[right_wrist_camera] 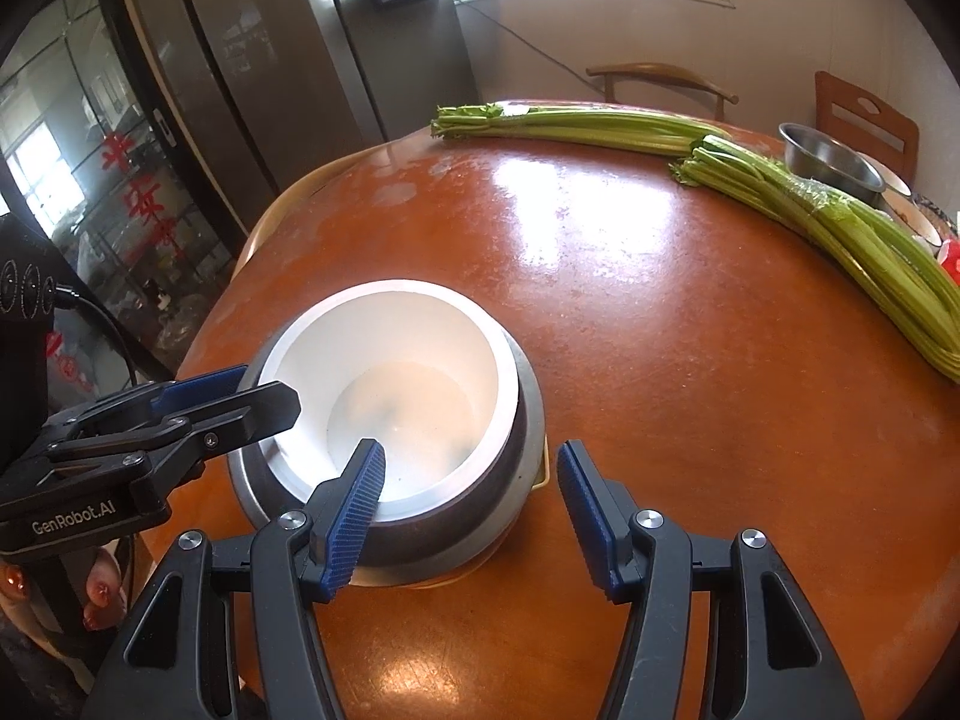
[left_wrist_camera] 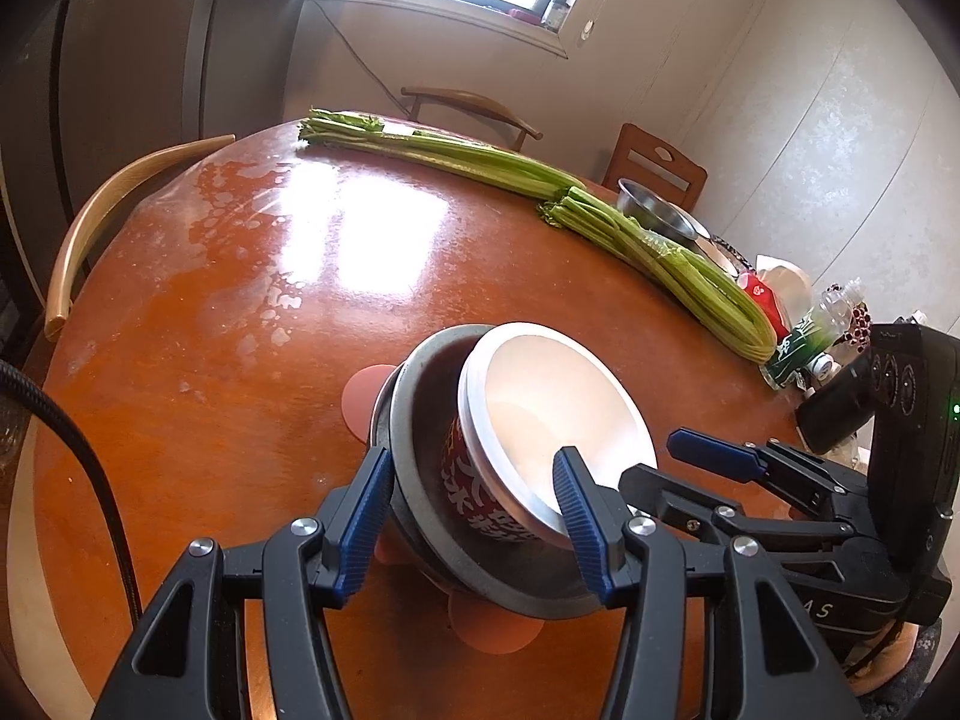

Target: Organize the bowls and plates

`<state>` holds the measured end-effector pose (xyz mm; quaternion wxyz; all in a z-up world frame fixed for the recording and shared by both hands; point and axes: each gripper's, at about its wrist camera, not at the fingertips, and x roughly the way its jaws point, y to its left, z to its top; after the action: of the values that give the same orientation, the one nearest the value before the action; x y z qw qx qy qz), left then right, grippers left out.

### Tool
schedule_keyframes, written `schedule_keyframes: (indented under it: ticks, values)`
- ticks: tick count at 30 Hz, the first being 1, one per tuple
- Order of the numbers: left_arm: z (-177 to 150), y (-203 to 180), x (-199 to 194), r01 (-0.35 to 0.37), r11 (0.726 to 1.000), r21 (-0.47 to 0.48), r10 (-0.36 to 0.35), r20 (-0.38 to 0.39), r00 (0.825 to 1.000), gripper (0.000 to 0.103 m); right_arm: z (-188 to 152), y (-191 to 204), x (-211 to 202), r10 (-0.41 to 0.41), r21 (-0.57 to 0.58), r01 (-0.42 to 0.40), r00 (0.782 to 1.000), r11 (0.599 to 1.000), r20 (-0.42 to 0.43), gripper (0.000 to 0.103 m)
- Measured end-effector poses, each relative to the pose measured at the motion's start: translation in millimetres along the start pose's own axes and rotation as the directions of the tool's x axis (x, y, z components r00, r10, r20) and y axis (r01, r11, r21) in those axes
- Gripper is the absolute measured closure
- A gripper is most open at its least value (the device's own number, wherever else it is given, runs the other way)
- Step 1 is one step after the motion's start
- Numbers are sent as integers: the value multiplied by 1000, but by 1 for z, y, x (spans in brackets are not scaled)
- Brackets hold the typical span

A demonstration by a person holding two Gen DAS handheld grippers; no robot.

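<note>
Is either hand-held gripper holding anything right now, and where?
The left hand-held gripper grips the tilted metal bowl and the red bowl nested inside it. The right holds nothing.

Red bowl [left_wrist_camera: 480, 504] with white characters, white inside; grey bowl [left_wrist_camera: 414, 480].

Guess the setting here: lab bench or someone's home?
Most likely a home kitchen or dining room. A round wooden table holds celery bunches and a steel bowl, with wooden chairs around it and what looks like a tall fridge by the window.
</note>
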<state>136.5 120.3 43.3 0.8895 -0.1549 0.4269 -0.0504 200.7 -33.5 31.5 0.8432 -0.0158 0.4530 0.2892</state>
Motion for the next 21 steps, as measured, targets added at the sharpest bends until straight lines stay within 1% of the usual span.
schedule_keyframes:
  ticks: [4, 10, 16, 21]
  values:
    - [-5, -6, -13, -36, 999, 23, 35, 33, 999, 47, -3, 3, -11, -10, -10, 10, 1000, 1000, 21, 41]
    - [-15, -17, -36, -59, 997, 44, 56, 73, 996, 45, -13, 10, -29, -33, -31, 35, 998, 999, 63, 41]
    - [-35, -26, -46, -131, 990, 59, 125, 85, 988, 44, -40, 17, -44, -58, -64, 64, 994, 996, 89, 40]
    - [-58, -36, -51, -183, 980, 81, 176, 84, 981, 43, -63, 16, -58, -75, -55, 82, 991, 995, 111, 40]
